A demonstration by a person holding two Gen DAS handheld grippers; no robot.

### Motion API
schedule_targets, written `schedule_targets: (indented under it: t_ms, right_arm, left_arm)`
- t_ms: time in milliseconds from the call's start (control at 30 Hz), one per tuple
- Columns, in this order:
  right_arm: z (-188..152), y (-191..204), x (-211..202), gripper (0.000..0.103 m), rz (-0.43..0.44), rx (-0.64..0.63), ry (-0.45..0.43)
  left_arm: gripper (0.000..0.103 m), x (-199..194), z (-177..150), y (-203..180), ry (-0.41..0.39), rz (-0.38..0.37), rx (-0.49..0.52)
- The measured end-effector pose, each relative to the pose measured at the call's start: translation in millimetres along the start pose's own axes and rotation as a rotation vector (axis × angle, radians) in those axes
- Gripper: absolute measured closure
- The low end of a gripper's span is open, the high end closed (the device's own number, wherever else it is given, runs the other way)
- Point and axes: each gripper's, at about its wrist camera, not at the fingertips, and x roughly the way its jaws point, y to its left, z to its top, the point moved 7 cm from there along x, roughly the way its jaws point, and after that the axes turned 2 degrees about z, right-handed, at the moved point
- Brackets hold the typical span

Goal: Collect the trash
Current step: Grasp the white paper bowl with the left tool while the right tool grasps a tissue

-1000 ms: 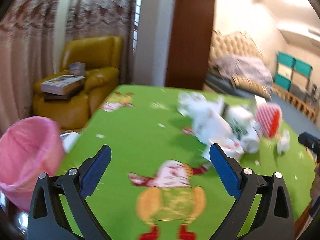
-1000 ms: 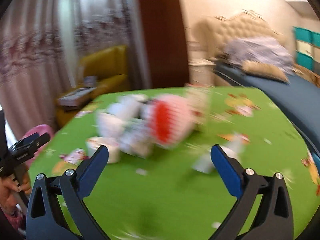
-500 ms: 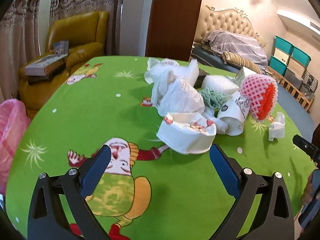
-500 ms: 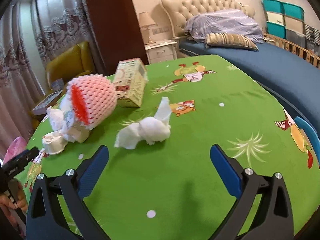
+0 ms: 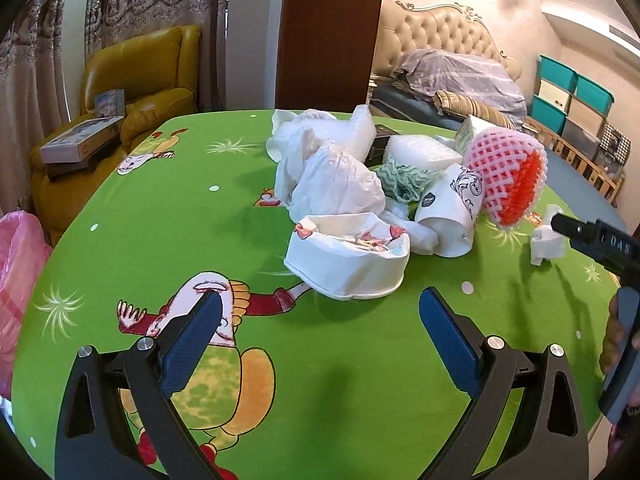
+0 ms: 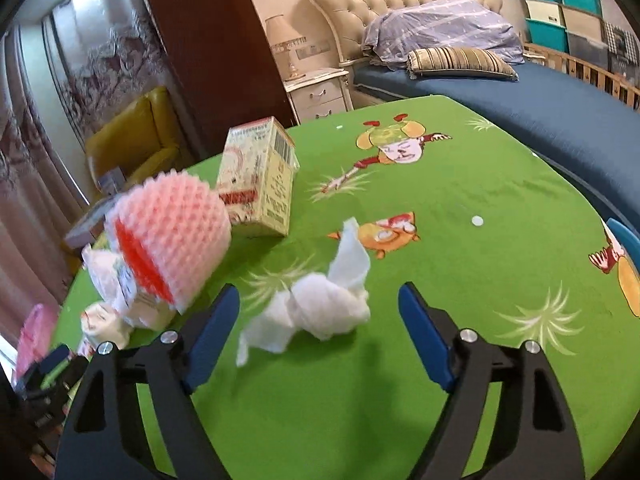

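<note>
A heap of trash lies on the green cartoon tablecloth (image 5: 340, 360). It holds a white paper bowl (image 5: 348, 258), crumpled white bags (image 5: 332, 176), a paper cup (image 5: 448, 216) and a pink foam fruit net (image 5: 508, 176). My left gripper (image 5: 320, 336) is open and empty, just short of the bowl. My right gripper (image 6: 320, 320) is open, with a crumpled white tissue (image 6: 320, 312) lying between its fingertips. The net (image 6: 168, 240) and a yellow carton (image 6: 260, 188) lie to its left. The tissue also shows in the left wrist view (image 5: 546, 242).
A pink-lined bin (image 5: 18, 292) stands off the table's left edge, also in the right wrist view (image 6: 34, 332). A yellow armchair (image 5: 120, 92) with boxes stands behind. A bed (image 6: 520, 92) lies beyond the table's far right side.
My right gripper has moved forward and down so the tissue now sits between its fingers. My left gripper has swung from the bin toward the heap and closer to the paper bowl.
</note>
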Motion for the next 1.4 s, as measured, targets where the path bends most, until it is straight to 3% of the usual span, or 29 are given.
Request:
schedule_targets:
  t_ms: [100,300,367,433,700,1000,1100,1400]
  right_arm:
    - [4,2,2,0.031,-0.007,-0.008,-0.001]
    - [-15,2,24,0.051,-0.038,-0.044,0.098]
    - [-16,2,23,0.068,-0.035,-0.035,0.103]
    - [-16,3,17,0.073,-0.041,-0.061,0.085]
    - [-24,5,-12,0.075,-0.039,-0.101,0.02]
    - [-26,6,-16,0.075,-0.029,-0.11,0.011]
    - [-28,7,-18,0.075,-0.024,-0.107,0.012]
    - [-33,12,-20,0.075,-0.006,-0.119,0.016]
  left_arm:
    - [0.01,1,2,-1,-0.003,-0.002,-0.006]
    - [0.01,1,3,-4,-0.006,-0.002,-0.016]
    - [0.01,1,3,-4,-0.005,-0.002,-0.016]
    - [0.01,2,3,-4,-0.004,-0.003,-0.02]
    - [0.011,11,8,-5,0.018,-0.018,-0.071]
    - [0.011,40,21,-20,0.061,-0.003,-0.061]
    - [0.024,49,22,-23,0.091,-0.006,-0.04]
    - [0.026,21,14,-14,0.033,-0.001,0.004]
